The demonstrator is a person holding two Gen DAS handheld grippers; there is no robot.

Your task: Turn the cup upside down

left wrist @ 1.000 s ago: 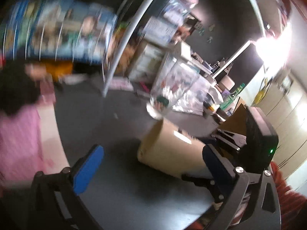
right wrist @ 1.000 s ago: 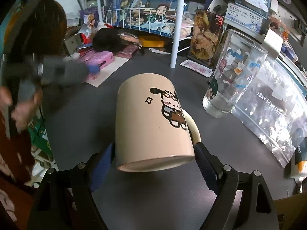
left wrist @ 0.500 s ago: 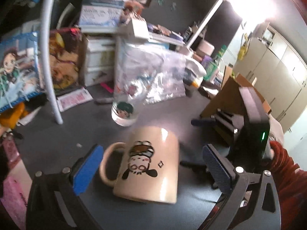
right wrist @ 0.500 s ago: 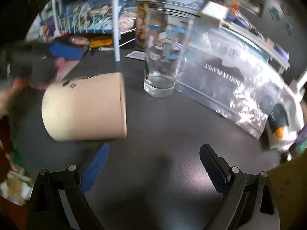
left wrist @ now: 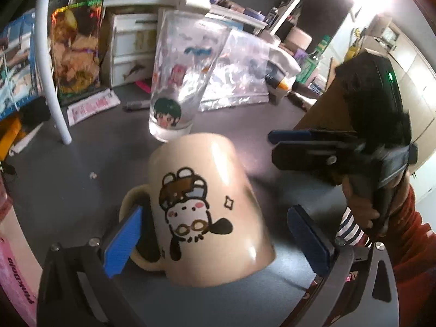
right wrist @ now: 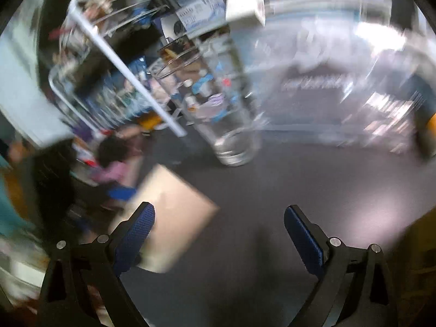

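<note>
A beige mug (left wrist: 207, 207) with a cartoon print stands upside down on the dark table, handle to the left. My left gripper (left wrist: 215, 242) is open around it: the left fingertip (left wrist: 124, 241) is by the handle, and the right one stands clear of the mug. In the right wrist view the mug (right wrist: 166, 218) shows blurred at the lower left, beside the left fingertip (right wrist: 135, 234). My right gripper (right wrist: 218, 237) is open and empty. It also shows in the left wrist view (left wrist: 335, 150), to the right of the mug.
A tall printed glass (left wrist: 182, 81) stands just behind the mug, also in the right wrist view (right wrist: 218, 114). A white rack pole (left wrist: 51, 73), a clear plastic bag (left wrist: 239, 79) and boxes line the back. A pink box (left wrist: 13, 272) lies at the left.
My right gripper let go of the mug and pulled away to the right. The mug went from tilted in its grip to upside down on the table. My left gripper closed in around it.
</note>
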